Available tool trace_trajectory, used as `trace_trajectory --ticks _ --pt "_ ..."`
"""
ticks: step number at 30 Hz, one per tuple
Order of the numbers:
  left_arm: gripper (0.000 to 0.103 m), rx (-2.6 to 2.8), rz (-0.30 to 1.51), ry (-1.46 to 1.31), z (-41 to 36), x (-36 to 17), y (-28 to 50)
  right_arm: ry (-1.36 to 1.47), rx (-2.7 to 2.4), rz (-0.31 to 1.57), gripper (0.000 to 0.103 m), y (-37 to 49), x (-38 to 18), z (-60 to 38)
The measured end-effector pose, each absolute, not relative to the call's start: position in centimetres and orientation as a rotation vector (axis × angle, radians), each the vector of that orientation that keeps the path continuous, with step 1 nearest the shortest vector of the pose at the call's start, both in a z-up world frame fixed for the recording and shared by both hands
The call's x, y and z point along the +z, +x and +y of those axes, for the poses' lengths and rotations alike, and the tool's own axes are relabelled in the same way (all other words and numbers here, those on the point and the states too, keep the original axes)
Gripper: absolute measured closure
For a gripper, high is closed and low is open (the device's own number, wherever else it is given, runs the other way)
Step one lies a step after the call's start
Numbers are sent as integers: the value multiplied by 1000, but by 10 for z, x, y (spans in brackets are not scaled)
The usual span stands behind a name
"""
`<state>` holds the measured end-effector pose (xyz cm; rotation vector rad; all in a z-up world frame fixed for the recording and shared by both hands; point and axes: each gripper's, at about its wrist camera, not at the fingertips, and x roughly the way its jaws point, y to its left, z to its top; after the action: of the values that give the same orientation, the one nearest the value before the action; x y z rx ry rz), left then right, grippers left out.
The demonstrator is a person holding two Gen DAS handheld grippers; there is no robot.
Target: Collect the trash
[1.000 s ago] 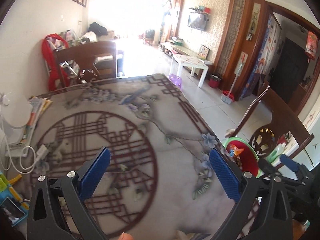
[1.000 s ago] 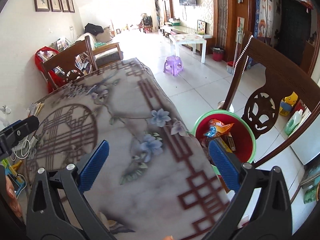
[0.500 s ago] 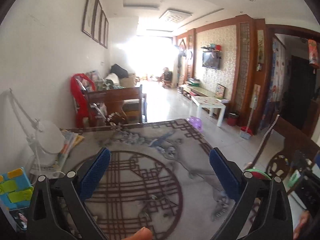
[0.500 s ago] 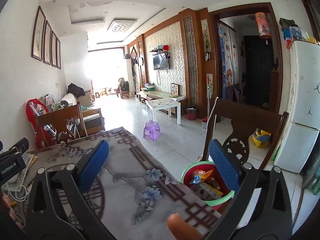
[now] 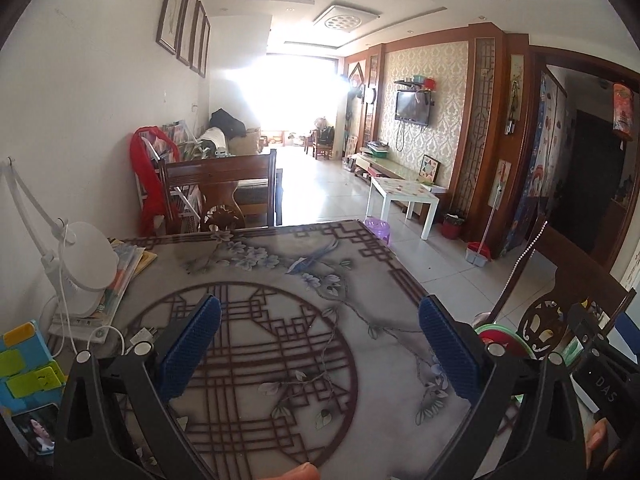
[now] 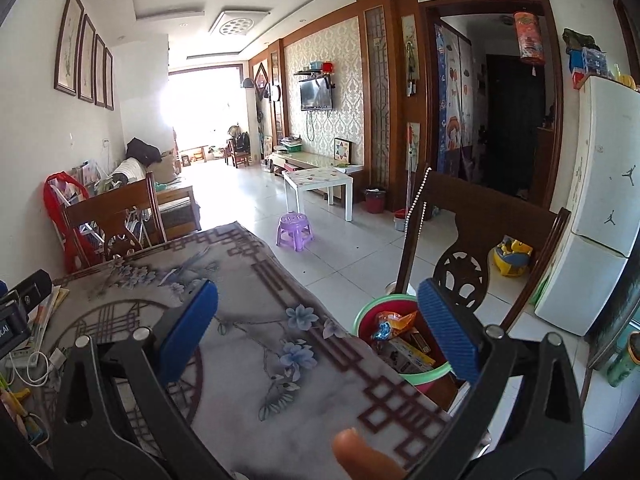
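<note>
The left gripper (image 5: 320, 344) hung above the patterned tablecloth (image 5: 280, 320) with its blue-padded fingers (image 5: 192, 344) spread wide and nothing between them. The right gripper (image 6: 318, 326) was likewise wide open and empty, held over the table's right edge.

Only the right wrist view looked into the red bin with the green rim (image 6: 400, 344), which stood on the seat of a carved wooden chair (image 6: 472, 248) just beside the table; snack wrappers and a small carton (image 6: 400, 332) lay inside it. From the left wrist view just a sliver of that bin (image 5: 494, 334) showed behind the right-hand finger, with the other gripper's black body (image 5: 596, 364) at the frame's edge. The same view alone showed a white desk lamp (image 5: 80, 268) over a stack of books (image 5: 124, 268), a white charging cable (image 5: 100, 336), and a colourful toy block (image 5: 24, 364) along the table's left side by the wall.

The right wrist view alone took in a white fridge (image 6: 592, 216) and a yellow toy (image 6: 512, 256) on the tiled floor. Both views showed a purple stool (image 6: 294, 230), a white coffee table (image 6: 320, 184) and a wall-mounted television (image 6: 316, 94). A fingertip (image 6: 360, 456) intruded at the bottom of the right view.
</note>
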<state>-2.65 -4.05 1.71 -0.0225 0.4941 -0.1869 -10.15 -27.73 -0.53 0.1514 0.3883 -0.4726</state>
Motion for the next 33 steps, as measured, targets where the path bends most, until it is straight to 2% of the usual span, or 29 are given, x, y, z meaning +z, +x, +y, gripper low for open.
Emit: trace_trajectory --ticks 33 --pt "8 -177 544 -35 -40 10 -18 126 -441 424 5 -93 -12 -272"
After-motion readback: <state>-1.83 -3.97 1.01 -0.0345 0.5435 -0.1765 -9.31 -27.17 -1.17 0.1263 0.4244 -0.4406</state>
